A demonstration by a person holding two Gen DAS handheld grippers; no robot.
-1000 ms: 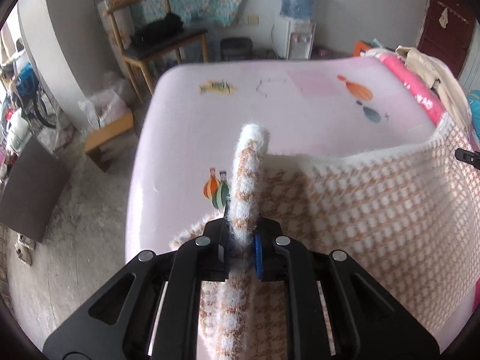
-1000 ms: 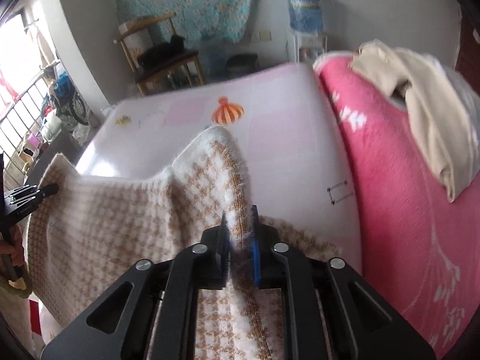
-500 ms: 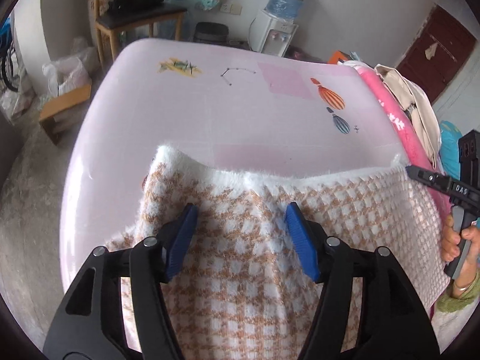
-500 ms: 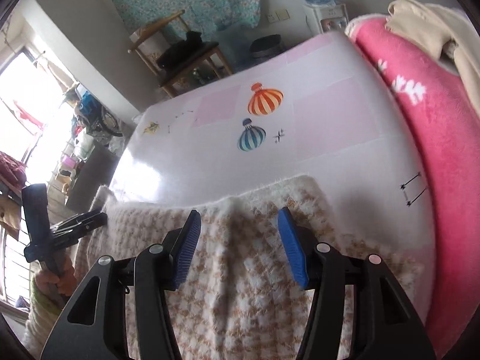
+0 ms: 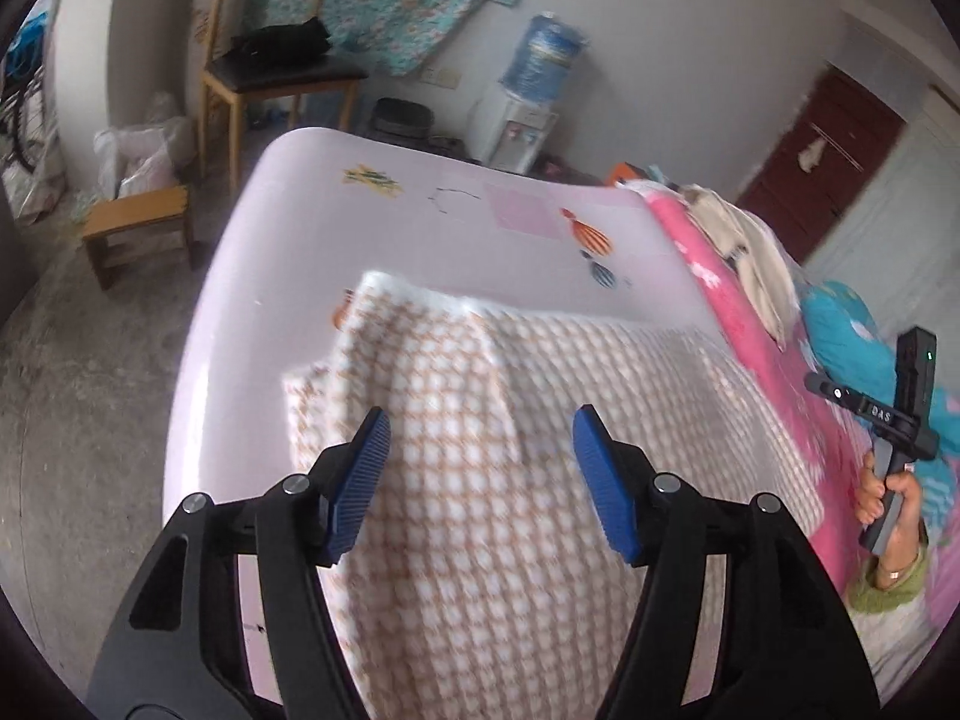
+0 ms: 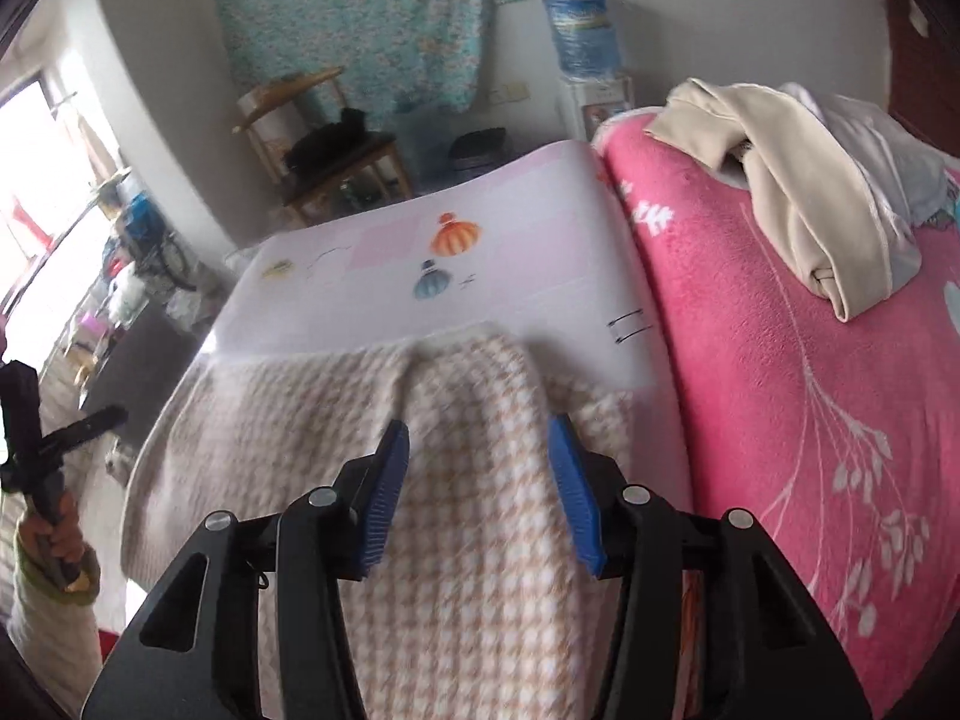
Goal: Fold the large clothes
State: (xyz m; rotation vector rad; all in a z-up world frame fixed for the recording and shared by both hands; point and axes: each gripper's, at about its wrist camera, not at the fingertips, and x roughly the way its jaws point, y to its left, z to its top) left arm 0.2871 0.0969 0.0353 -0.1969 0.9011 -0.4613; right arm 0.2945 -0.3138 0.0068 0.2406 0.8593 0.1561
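Observation:
A large white and tan houndstooth garment (image 5: 480, 432) lies spread on the pale pink bed sheet (image 5: 312, 252); it also shows in the right wrist view (image 6: 456, 480). My left gripper (image 5: 480, 468) is open and empty above the garment's left part. My right gripper (image 6: 477, 480) is open and empty above its right part, where a raised fold (image 6: 474, 372) stands near the far edge. The right gripper also shows in the left wrist view (image 5: 888, 414), and the left gripper shows at the left edge of the right wrist view (image 6: 48, 438).
A pink fleece blanket (image 6: 780, 360) covers the bed's right side with a beige garment (image 6: 798, 210) piled on it. Beyond the bed stand a wooden chair (image 5: 270, 78), a small stool (image 5: 138, 222) and a water dispenser (image 5: 528, 96).
Both grippers were shut on the garment's edge one second ago. They have opened and let go, and pulled back. The garment has dropped flat onto the bed.

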